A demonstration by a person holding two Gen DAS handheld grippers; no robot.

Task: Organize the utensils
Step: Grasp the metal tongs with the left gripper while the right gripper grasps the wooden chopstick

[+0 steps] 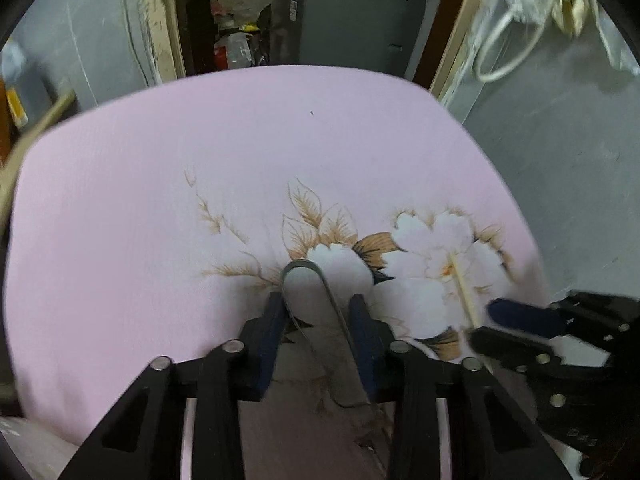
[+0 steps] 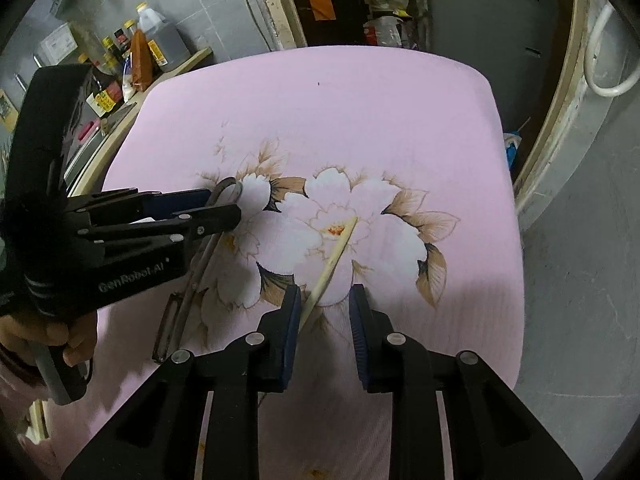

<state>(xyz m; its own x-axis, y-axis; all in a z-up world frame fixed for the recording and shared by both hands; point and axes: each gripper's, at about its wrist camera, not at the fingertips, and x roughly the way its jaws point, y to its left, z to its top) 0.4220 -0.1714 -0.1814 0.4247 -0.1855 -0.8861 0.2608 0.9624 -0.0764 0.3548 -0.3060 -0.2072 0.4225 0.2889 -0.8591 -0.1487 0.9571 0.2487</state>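
A metal pair of tongs (image 1: 304,266) with a looped end lies on the pink floral tablecloth (image 1: 200,160). My left gripper (image 1: 316,300) sits over the loop, with both blue pads against its two arms. From the right wrist view the tongs (image 2: 200,264) run from the left gripper (image 2: 224,205) down toward the table's near edge. A pale wooden chopstick (image 2: 336,252) lies on the printed flower. My right gripper (image 2: 325,292) straddles its near end; the stick leans on the left pad and the right pad stands clear. The left wrist view shows the chopstick (image 1: 462,284) entering the right gripper (image 1: 482,322).
A shelf with sauce bottles (image 2: 132,52) stands off the table's far left corner. A white cable (image 2: 600,76) hangs on the grey wall at right. A cluttered doorway (image 1: 240,48) is behind the table. A hand (image 2: 68,344) holds the left gripper's handle.
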